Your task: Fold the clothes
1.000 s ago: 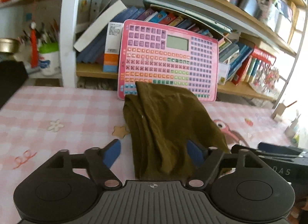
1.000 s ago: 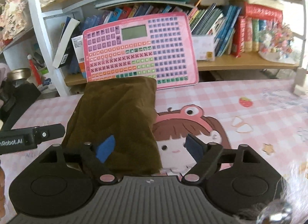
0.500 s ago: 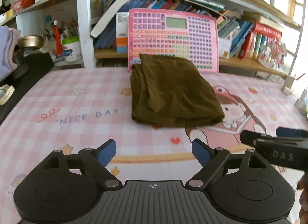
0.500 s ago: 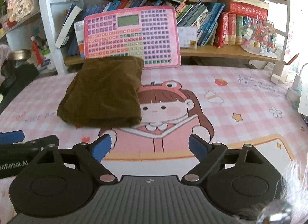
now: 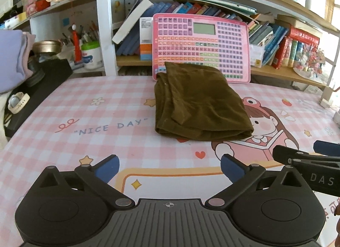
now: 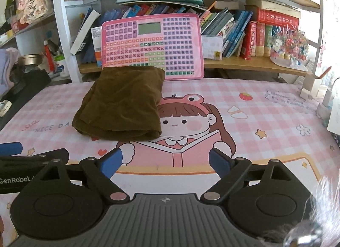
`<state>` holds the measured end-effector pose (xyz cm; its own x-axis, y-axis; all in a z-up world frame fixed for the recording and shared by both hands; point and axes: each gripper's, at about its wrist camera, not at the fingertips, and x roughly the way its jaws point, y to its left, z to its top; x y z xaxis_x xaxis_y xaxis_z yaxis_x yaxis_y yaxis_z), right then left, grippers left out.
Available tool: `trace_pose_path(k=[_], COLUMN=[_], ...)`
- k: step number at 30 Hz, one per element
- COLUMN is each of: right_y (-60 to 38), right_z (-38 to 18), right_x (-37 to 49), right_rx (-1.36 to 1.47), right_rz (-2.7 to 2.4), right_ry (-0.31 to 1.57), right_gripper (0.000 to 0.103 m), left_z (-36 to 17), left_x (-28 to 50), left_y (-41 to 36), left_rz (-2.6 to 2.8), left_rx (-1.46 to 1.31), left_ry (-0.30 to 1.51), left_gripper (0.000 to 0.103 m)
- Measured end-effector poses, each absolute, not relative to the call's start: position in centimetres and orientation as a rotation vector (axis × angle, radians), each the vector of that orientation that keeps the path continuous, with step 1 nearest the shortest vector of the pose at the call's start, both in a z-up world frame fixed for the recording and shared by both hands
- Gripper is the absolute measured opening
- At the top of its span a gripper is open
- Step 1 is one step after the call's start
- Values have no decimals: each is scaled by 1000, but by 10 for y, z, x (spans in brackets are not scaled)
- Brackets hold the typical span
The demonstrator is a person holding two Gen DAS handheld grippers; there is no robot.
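With the left gripper (image 5: pixel 169 167) opening on nothing and the right gripper (image 6: pixel 165 162) spread and empty, the folded brown garment (image 5: pixel 197 102) at the tabletop's (image 5: pixel 106 140) far edge may unfold if snagged.

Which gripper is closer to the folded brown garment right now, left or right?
Roughly equal; no clear winner. The left gripper, jaws opening and empty, sits back from the brown garment near its left half; the right gripper, open and empty, sits back off its right corner.

Black left gripper (image 5: pixel 169 167) (blue pads (image 5: pixel 107 167)), silver pivot screws.
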<state>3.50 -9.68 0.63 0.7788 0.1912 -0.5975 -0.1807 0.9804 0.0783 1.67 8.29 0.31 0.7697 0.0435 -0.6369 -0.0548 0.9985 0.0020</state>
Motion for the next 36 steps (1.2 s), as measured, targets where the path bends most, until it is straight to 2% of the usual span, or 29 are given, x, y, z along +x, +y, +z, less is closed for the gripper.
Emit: trace_pose_path(k=[18, 36], right_y=[-93, -92], right_z=[5, 3], right_x=[43, 45], right_rx=[6, 2], right_rz=[169, 173], right_ry=[674, 696], right_gripper=[103, 103], left_z=[4, 3], left_x=[24, 25], left_y=[84, 83], left_rz=[89, 97], left_rx=[21, 39], left_ry=[709, 722], left_gripper=[103, 103])
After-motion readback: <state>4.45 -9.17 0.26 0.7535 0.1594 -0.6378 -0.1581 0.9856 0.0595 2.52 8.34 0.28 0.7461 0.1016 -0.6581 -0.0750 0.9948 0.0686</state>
